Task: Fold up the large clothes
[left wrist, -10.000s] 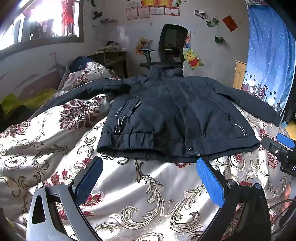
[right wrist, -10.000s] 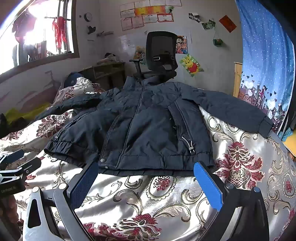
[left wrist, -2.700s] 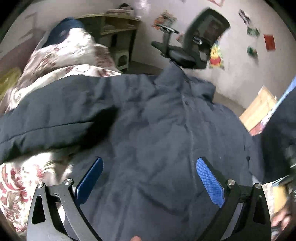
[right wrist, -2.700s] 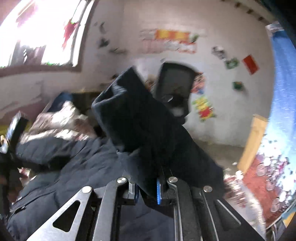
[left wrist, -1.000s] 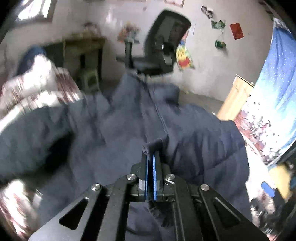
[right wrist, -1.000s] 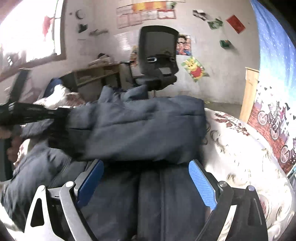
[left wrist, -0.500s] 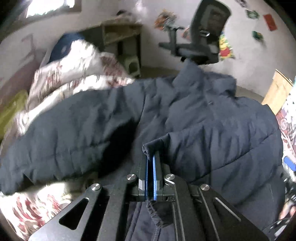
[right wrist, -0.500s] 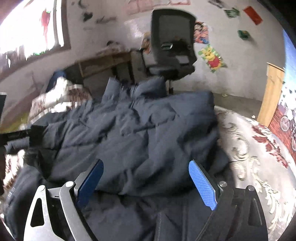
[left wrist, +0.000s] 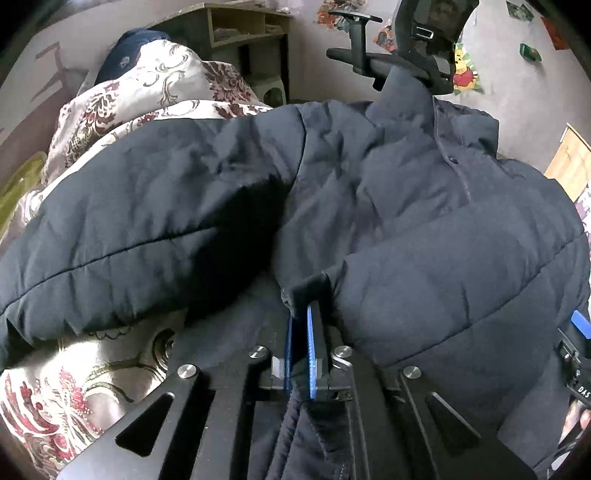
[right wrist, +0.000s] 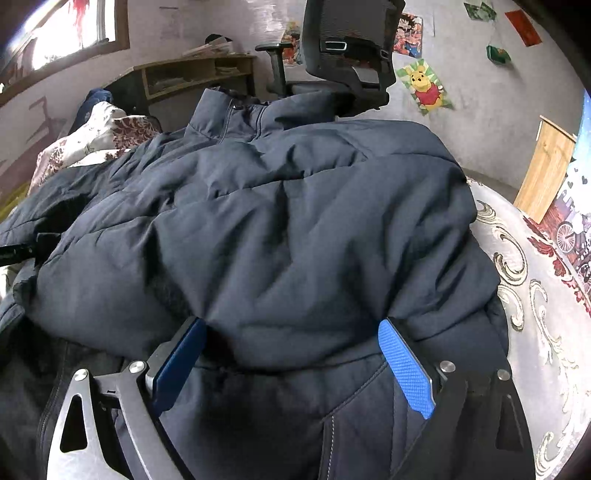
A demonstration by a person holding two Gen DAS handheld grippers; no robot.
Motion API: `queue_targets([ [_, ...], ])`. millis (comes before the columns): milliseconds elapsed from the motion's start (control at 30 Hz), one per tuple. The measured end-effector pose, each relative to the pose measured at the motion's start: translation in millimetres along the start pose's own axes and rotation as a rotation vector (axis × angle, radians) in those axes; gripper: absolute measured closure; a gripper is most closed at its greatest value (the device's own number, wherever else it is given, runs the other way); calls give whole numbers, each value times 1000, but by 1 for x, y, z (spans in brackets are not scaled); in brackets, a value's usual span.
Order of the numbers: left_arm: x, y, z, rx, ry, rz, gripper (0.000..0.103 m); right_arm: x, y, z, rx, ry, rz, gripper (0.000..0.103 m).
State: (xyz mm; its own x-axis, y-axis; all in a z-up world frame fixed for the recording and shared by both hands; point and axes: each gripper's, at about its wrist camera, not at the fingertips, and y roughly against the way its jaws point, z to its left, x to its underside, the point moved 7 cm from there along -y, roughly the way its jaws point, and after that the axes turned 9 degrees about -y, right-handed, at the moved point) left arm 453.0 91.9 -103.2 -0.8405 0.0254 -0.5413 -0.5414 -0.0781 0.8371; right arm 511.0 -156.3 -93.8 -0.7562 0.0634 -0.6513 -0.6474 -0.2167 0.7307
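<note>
Our left gripper [left wrist: 300, 332] pinched the jacket [left wrist: 424, 251] cuff; the right gripper [right wrist: 291, 354] gaped empty (fingers [right wrist: 406, 373] apart). Best laid flat before release.

**Bedroom behind the bed**

You face a pale grey wall [right wrist: 480, 110] hung with posters, among them a yellow bear picture [right wrist: 428, 88] at upper right and a red paper [right wrist: 522, 22] near the top edge. A black mesh office chair [right wrist: 347, 44] stands at upper centre, a wooden shelf desk [right wrist: 192, 74] to its left. Daylight floods a window [right wrist: 62, 33] in the upper left corner. At right you see a wooden board [right wrist: 546, 166] beside a blue starry curtain [right wrist: 585, 147]. The bed wears a floral cream and red cover [left wrist: 74, 387], lower left in the left view.
</note>
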Motion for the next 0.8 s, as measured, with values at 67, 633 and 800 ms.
queue_targets([
  [67,0,3,3,7,17,2,94,2,3,-1,0,-7,4,8],
  [633,10,99,5,17,174,-78,17,1,98,26,-44,4,-94,5],
  [800,20,153,-4,11,118,-154,14,-2,144,45,-72,3,-151,3],
])
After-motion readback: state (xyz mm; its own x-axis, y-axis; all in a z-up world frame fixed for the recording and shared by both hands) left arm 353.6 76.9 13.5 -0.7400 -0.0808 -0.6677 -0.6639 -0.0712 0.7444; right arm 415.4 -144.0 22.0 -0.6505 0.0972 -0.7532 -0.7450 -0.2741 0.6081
